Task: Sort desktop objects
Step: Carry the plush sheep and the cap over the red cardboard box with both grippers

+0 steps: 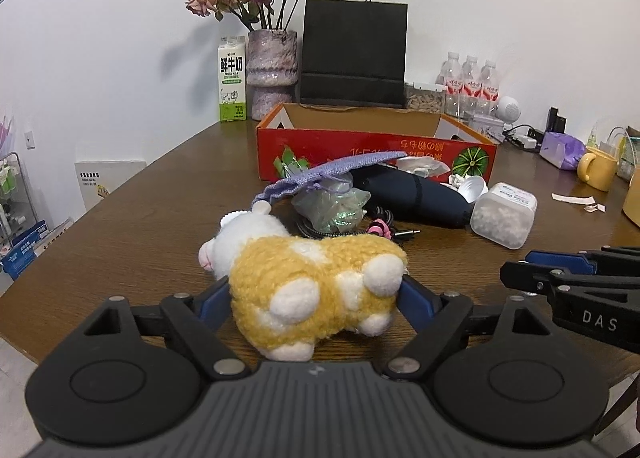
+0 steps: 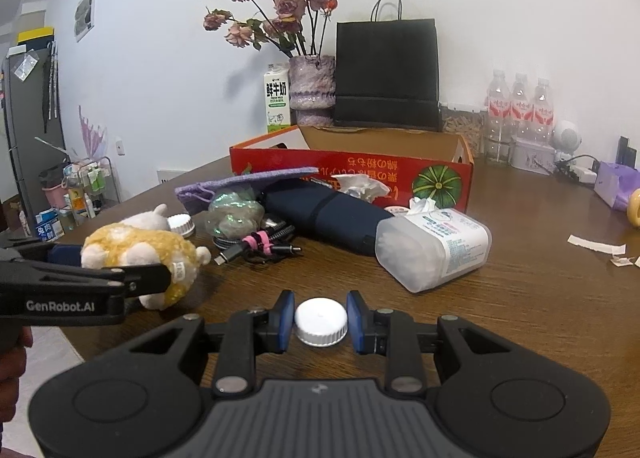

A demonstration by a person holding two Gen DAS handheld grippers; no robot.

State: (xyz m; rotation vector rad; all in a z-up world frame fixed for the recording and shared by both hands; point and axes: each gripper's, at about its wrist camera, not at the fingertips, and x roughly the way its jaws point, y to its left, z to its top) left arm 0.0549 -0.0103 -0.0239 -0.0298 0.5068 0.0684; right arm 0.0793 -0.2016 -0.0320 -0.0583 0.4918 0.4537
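Observation:
My left gripper (image 1: 314, 290) is shut on a yellow and white plush toy (image 1: 316, 278) at the near edge of the wooden table (image 1: 160, 226). The toy also shows in the right wrist view (image 2: 140, 250), held by the left gripper (image 2: 120, 266). My right gripper (image 2: 321, 320) is shut on a white bottle cap (image 2: 321, 321) that sits low over the table. The right gripper shows at the right of the left wrist view (image 1: 560, 278). A red cardboard box (image 1: 376, 150) stands open behind a pile of objects.
The pile holds a purple pouch (image 2: 248, 182), a dark blue umbrella (image 2: 320, 214), cables (image 2: 260, 244), a crumpled plastic bag (image 2: 234, 214), a second white cap (image 2: 182, 224) and a clear cotton-swab box (image 2: 436, 246). A vase, milk carton, black bag (image 1: 354, 54), bottles and yellow mug (image 1: 598, 170) stand farther back.

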